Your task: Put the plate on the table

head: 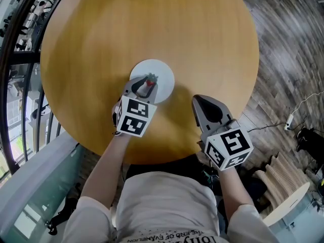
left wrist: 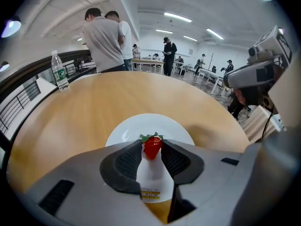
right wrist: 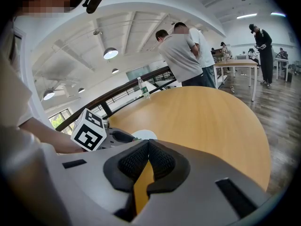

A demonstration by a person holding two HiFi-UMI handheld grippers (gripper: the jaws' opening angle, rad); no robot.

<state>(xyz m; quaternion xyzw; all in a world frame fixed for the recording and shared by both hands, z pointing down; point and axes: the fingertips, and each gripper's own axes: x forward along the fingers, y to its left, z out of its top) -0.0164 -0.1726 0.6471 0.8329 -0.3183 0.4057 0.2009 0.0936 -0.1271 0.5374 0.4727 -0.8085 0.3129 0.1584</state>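
The round white plate (head: 163,71) is lying on the round wooden table (head: 152,24), task seemingly done. The left gripper (head: 147,83) is pinching a red strawberry (left wrist: 152,146) above it; the right gripper (right wrist: 147,145) is idling clenched, empty.

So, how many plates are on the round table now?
1. The white plate lies on the round table, towards the person's side. It is partly under the left gripper, which grips a strawberry. No other plate shows in any view.
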